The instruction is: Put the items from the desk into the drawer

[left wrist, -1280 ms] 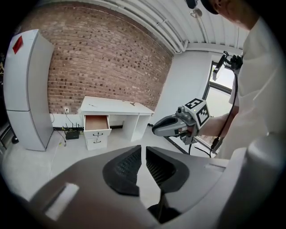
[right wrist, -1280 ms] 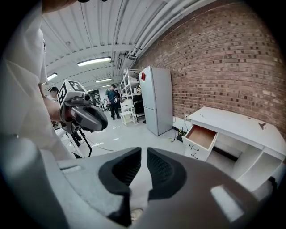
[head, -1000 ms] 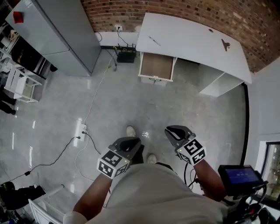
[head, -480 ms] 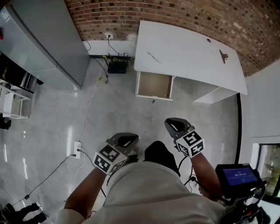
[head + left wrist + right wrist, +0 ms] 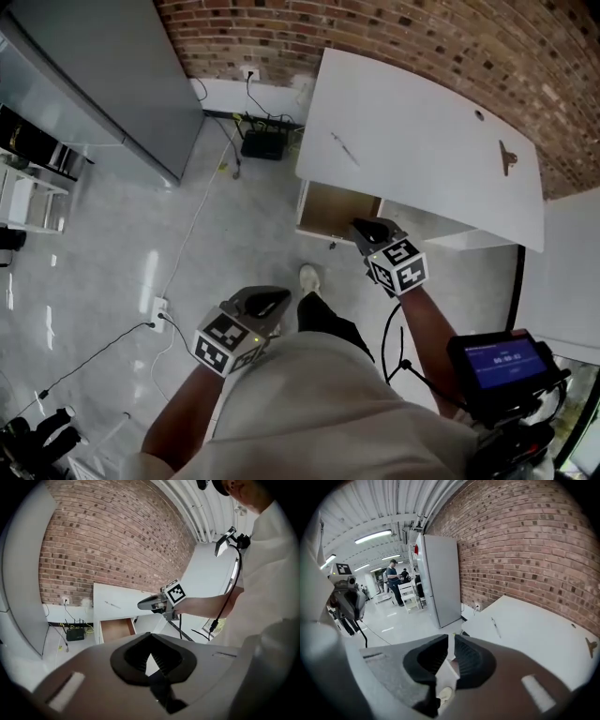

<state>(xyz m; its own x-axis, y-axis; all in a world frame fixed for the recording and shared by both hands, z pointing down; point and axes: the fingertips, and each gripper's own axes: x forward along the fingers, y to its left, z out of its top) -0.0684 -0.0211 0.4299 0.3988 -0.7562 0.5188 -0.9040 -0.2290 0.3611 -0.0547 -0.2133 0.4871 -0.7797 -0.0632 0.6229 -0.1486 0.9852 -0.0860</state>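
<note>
Head view had you standing on a grey floor [image 5: 234, 234] in front of a white desk [image 5: 422, 112] set against a brick wall [image 5: 403, 28]. One drawer [image 5: 336, 208] under the desk's left end stood pulled out, showing its brown bottom. Two items lay on the desktop, well apart. A pen [image 5: 344, 148] was near the left end, above the drawer, and a small dark clip-like piece [image 5: 507, 157] was near the right end. Both were clear of your grippers.

Your right gripper [image 5: 368, 230] was held out ahead of you and showed at the drawer's front right corner, with its marker cube turned toward you. How high it was above the drawer could not be told. In the right gripper view its jaws stood a thin slit apart with nothing between them. They pointed past the desk's left edge, toward a tall grey cabinet [image 5: 440, 573].

Your left gripper [image 5: 267, 300] was close to your body and well short of the desk, beside your shoe [image 5: 308, 277]. In the left gripper view its jaw tips were pressed together and empty, aimed toward the open drawer.

A black router [image 5: 264, 143] sat on the floor by the wall, left of the desk. Cables trailed from there across the floor, where a power strip [image 5: 156, 307] lay. A small lit screen [image 5: 502, 359] sat by your right forearm.
</note>
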